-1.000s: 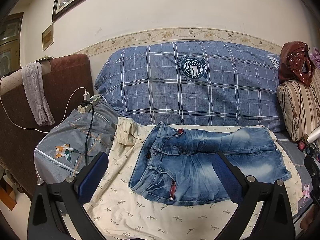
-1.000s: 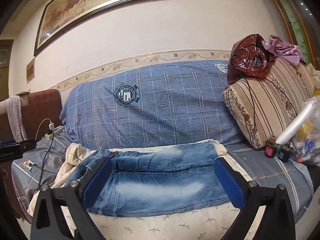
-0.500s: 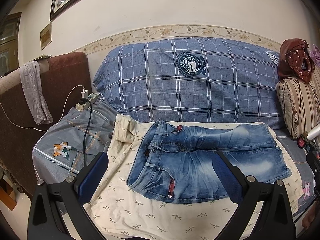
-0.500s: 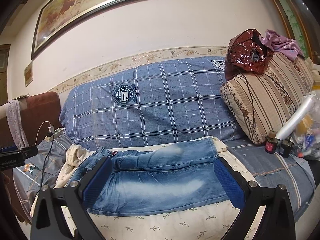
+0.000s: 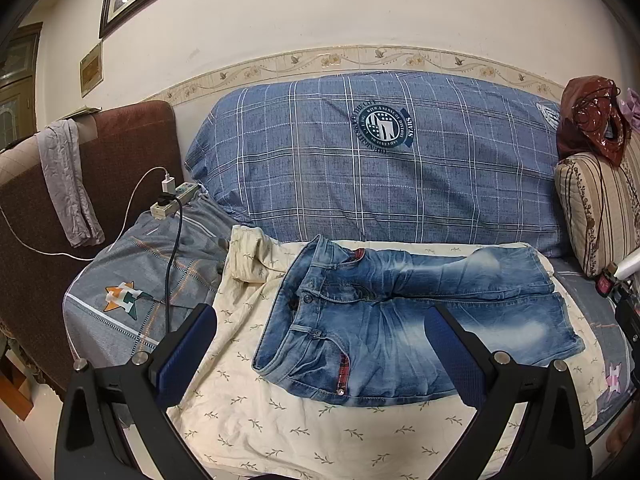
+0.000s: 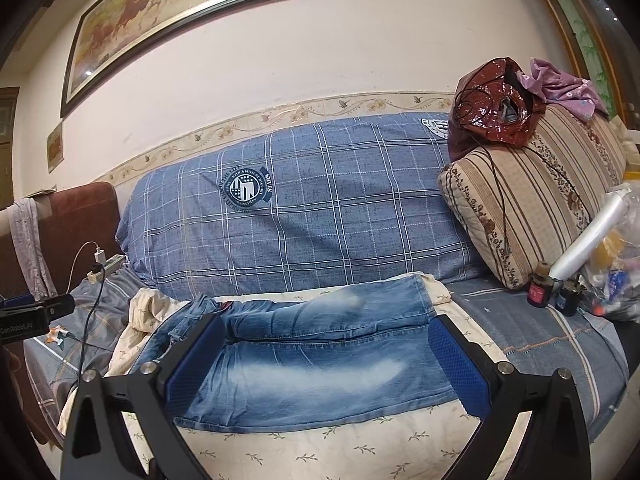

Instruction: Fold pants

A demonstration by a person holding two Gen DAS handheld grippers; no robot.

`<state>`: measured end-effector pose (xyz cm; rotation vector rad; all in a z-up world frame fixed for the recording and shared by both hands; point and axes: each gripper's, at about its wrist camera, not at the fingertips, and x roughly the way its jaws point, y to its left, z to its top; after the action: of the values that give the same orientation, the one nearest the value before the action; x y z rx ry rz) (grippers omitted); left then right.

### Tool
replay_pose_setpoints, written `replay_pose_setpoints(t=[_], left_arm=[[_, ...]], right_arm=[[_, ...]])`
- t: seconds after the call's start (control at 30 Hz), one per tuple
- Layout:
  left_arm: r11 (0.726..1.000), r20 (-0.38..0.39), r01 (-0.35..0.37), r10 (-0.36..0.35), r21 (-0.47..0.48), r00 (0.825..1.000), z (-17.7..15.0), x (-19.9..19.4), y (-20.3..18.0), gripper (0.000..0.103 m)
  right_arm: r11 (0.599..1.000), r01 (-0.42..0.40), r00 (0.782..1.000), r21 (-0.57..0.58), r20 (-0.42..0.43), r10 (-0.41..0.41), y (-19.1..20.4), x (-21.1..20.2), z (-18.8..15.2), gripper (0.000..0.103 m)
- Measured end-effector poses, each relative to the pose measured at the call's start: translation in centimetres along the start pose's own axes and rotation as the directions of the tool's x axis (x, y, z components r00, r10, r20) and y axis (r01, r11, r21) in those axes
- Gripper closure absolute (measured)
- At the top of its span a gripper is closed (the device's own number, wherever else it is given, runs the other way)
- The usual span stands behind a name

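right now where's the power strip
In the left wrist view the power strip sits at the left, on the grey cover beside the brown armrest, left of the blue plaid cushion and behind the jeans.

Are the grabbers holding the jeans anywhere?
No. Both the left gripper and right gripper are open and empty; the jeans lie flat, untouched.

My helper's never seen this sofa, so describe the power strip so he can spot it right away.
Start at the big blue plaid cushion along the sofa back and go to its left end, beside the brown armrest. There the power strip lies on grey bedding, a pale bar with a white charger and a black plug in it.
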<state>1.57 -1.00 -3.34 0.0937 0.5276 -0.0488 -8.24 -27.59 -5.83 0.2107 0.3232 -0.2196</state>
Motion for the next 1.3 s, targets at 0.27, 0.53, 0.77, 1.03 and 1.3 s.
replay_pose_setpoints(t=[0.27,0.53,0.77,1.03,1.3], left_arm=[[1.0,-0.012,0.003,-0.003,0.0,1.0,0.1,0.8,0.0,0.0],[1.0,-0.023,0.001,-0.001,0.0,1.0,0.0,1.4,-0.1,0.0],[1.0,-0.023,0.003,-0.003,0.011,1.0,0.0,1.3,-0.5,0.0],[1.0,-0.026,0.003,-0.003,0.008,1.0,-0.1,1.4,-0.3,0.0],[1.0,-0.047,-0.003,0.003,-0.001,0.999,-0.2,2.6,0.1,0.0]], right_arm=[[1.0,0.003,1.0,-0.004,-0.009,-0.003,-0.2,0.6,0.0,0.0],[1.0,-0.002,1.0,-0.008,-0.023,0.002,0.0,1.4,-0.3,0.0],[1.0,-0.002,1.0,-0.004,-0.02,0.002,-0.2,1.2,-0.2,0.0],[1.0,0.004,1.0,0.001,-0.016,-0.004,-0.3,1.1,-0.1,0.0],[1.0,0.003,1.0,-0.003,-0.03,-0.003,-0.3,1.9,-0.5,0.0]])
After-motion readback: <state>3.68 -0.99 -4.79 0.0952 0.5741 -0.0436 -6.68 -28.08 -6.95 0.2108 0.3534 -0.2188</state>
